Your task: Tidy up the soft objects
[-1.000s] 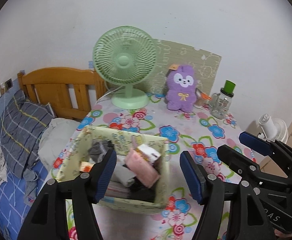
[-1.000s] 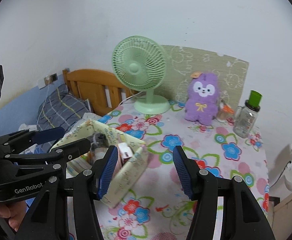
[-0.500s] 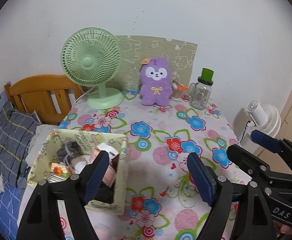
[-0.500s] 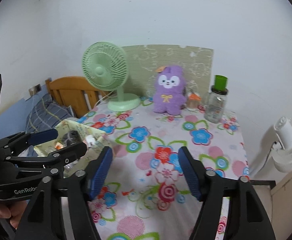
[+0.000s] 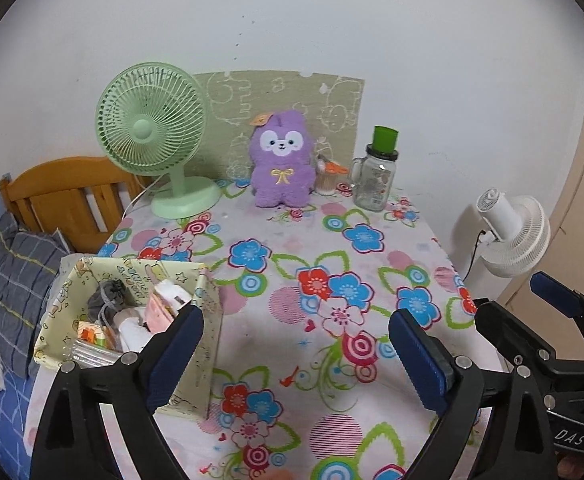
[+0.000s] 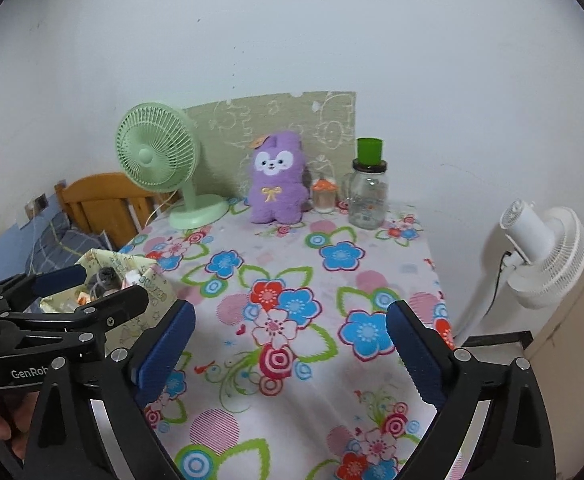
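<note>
A purple plush toy (image 5: 282,168) sits upright at the back of the flowered table (image 5: 311,264), against a green panel; it also shows in the right wrist view (image 6: 276,179). A yellow fabric basket (image 5: 208,320) at the table's left edge holds folded cloths and socks; it shows in the right wrist view too (image 6: 152,288). My left gripper (image 5: 295,356) is open and empty above the table's front, right of the basket. My right gripper (image 6: 288,352) is open and empty above the table's front middle, with the left gripper at its left.
A green desk fan (image 5: 152,136) stands back left. A small cup (image 5: 325,178) and a glass jar with green lid (image 5: 375,172) stand right of the plush. A white fan (image 5: 511,236) stands off the table's right edge. A bed with wooden headboard (image 5: 64,196) lies left.
Both grippers have pulled back and swung right, away from the basket. Their jaws have opened wider. The basket now sits at the left of both views.
</note>
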{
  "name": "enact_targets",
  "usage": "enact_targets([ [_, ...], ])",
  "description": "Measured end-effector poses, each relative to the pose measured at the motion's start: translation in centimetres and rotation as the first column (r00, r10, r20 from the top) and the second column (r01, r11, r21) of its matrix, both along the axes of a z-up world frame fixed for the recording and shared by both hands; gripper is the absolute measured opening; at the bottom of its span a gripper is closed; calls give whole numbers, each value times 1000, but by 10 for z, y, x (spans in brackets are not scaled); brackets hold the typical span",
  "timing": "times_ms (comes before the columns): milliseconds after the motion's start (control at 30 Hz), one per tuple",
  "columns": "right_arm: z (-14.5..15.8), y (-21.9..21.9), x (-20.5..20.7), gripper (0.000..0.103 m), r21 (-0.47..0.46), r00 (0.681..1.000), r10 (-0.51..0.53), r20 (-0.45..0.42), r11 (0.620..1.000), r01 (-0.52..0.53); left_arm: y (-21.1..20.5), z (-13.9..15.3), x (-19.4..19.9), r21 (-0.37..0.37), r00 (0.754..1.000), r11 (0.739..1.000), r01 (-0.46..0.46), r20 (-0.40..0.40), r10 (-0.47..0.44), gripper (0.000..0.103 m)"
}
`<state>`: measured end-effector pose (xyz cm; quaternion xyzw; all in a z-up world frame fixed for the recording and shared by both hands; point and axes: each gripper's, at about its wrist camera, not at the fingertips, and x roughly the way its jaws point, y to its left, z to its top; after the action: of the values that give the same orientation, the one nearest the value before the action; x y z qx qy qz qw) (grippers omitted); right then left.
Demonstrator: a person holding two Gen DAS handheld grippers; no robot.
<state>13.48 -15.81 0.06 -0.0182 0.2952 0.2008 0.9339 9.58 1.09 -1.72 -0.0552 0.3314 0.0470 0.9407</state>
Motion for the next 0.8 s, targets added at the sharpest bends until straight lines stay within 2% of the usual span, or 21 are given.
enact_targets([
  [233,7,-9,-13,98,-26,999,-20,34,999,21,-11,7,-9,18,999,1000,12,33,-13,95],
  [367,15,-9,-20,98,-33,998,-9,57,999,11,-15,12,-16,53,998,999,-3,65,0,95],
  [800,25,-2,-28,99,-29,997,1,75,1000,1,-6,21,-26,25,996,1000,-9,91,7,95],
])
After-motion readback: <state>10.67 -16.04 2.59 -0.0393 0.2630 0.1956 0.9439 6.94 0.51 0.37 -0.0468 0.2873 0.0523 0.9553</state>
